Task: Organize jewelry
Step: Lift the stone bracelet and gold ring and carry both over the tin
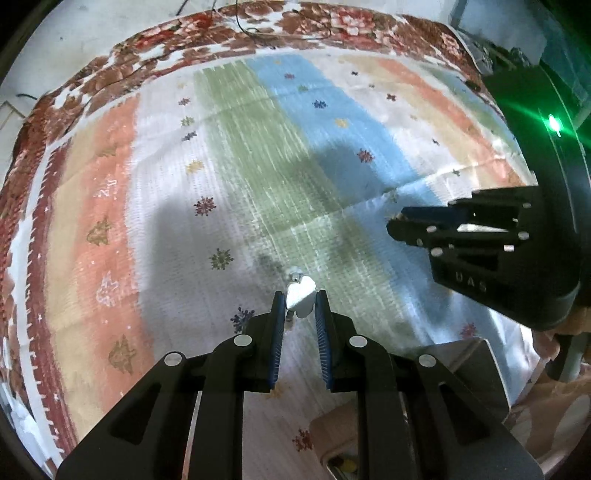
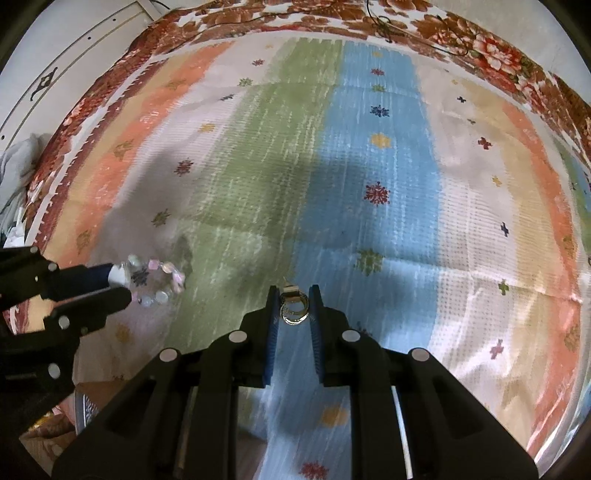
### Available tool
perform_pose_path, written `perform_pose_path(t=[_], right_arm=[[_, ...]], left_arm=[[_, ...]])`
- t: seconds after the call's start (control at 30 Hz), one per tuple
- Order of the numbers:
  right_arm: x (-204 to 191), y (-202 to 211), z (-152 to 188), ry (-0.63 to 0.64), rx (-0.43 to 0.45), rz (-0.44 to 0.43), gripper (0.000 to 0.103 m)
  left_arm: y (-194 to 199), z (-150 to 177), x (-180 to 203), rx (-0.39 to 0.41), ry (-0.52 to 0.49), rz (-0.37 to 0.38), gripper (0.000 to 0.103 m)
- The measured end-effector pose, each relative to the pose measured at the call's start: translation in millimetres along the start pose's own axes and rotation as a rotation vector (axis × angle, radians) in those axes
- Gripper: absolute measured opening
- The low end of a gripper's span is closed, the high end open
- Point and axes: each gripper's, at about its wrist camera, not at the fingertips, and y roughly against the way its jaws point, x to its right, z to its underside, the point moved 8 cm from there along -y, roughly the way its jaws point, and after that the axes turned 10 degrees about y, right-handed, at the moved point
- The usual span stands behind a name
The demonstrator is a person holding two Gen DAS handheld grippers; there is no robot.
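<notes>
In the left wrist view my left gripper (image 1: 300, 300) is shut on a white heart-shaped bead (image 1: 301, 293), held just above the striped cloth (image 1: 258, 166). From the right wrist view that bead belongs to a bracelet of pale pink and clear beads (image 2: 162, 282), which hangs from the left gripper (image 2: 120, 283) at the left edge. My right gripper (image 2: 294, 296) is shut on a small piece of silvery hoops with a gold clasp (image 2: 293, 310), lifted over the blue stripe. The right gripper (image 1: 395, 221) also shows at the right of the left wrist view, its load hidden there.
The striped cloth lies on a red floral bedcover (image 1: 221, 33). A tan box with a grey lid (image 1: 465, 369) sits at the near edge, below the left gripper. A black device with a green light (image 1: 552, 123) stands at the far right. A white cupboard (image 2: 74, 48) is beyond the bed's left side.
</notes>
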Motion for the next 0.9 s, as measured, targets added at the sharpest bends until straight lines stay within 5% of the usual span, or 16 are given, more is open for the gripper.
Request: perform_pose_path(t=[0.9], right_arm=[[-15.9,58.1,8.4,0.031,0.093,0.036,0.017]], left_arm=[[54.9,-2.0,-0.9,0.165,0.057,-0.015,0.016]])
